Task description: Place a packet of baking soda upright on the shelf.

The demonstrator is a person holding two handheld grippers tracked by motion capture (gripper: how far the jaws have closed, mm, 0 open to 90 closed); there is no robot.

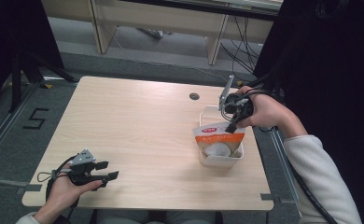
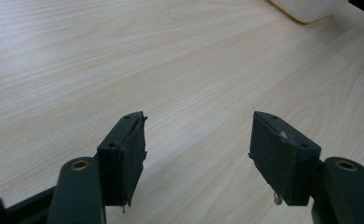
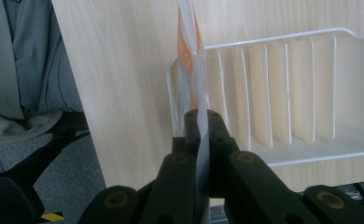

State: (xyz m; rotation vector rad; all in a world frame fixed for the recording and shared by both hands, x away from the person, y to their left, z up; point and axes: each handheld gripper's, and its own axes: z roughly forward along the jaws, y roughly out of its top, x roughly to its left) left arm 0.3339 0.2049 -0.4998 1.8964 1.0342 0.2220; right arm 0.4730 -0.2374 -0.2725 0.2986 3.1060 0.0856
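An orange-and-white food pouch (image 1: 216, 140) stands upright in a white slatted plastic basket (image 1: 220, 160) at the right side of the table. My right gripper (image 1: 233, 124) is shut on the pouch's top edge, above the basket. In the right gripper view the thin pouch (image 3: 194, 65) runs edge-on from between the closed jaws of my right gripper (image 3: 200, 122) down toward the basket (image 3: 283, 60). My left gripper (image 1: 109, 171) rests near the table's front left corner, jaws wide apart. Seen from the left gripper view, my left gripper (image 2: 196, 135) holds nothing over bare wood.
The light wooden table (image 1: 138, 126) has a round cable hole (image 1: 194, 96) near its far edge. A corner of the white basket (image 2: 306, 8) appears far off in the left gripper view. Desk legs and cables lie on the floor beyond the table.
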